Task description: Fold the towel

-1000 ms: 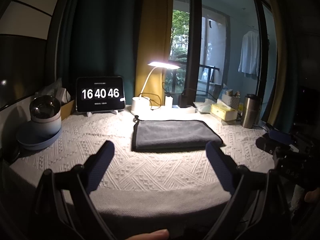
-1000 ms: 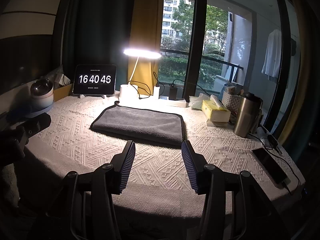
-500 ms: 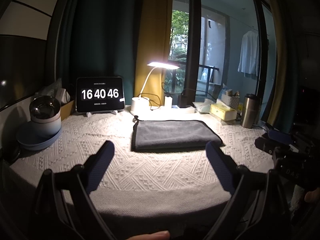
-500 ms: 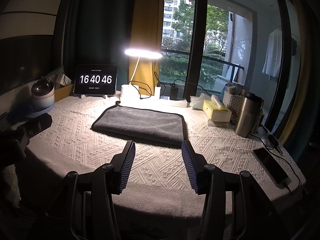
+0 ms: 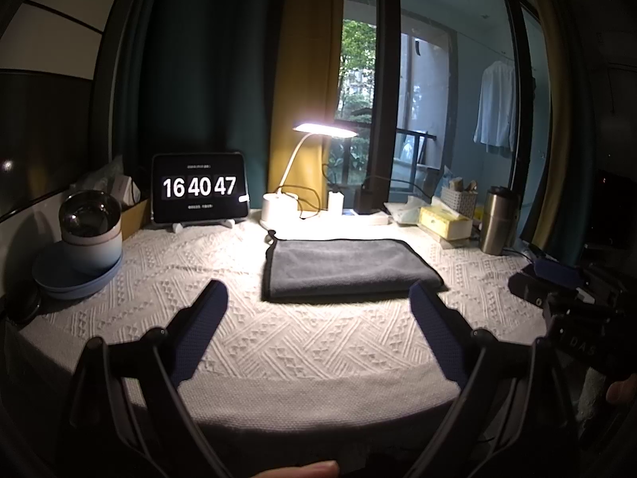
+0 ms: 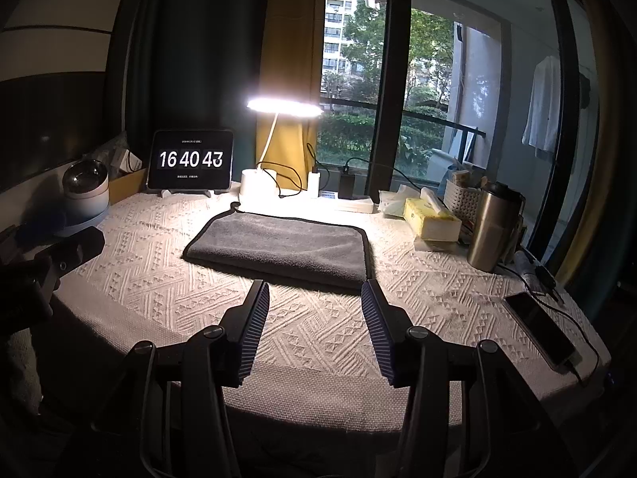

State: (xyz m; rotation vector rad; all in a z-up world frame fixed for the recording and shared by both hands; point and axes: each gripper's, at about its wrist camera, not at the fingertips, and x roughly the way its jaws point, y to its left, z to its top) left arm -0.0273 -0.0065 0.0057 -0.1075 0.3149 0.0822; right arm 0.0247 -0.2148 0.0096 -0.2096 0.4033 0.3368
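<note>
A dark grey towel (image 5: 346, 265) lies folded flat on the white patterned tablecloth (image 5: 302, 342), under the desk lamp. It also shows in the right wrist view (image 6: 282, 247). My left gripper (image 5: 318, 298) is open and empty, held above the table's front part, short of the towel's near edge. My right gripper (image 6: 314, 298) is open and empty, just short of the towel's near right corner. The right gripper's body shows at the right edge of the left wrist view (image 5: 573, 302). The left gripper's body shows at the left edge of the right wrist view (image 6: 59, 255).
A tablet clock (image 5: 199, 187) and a lit desk lamp (image 5: 324, 129) stand at the back. Stacked bowls (image 5: 85, 239) sit at the left. A tissue box (image 6: 432, 219), steel tumbler (image 6: 493, 227) and phone (image 6: 537, 330) sit at the right.
The clock has ticked from 16:40:46 to 16:40:47. Both grippers and the towel have barely moved.
</note>
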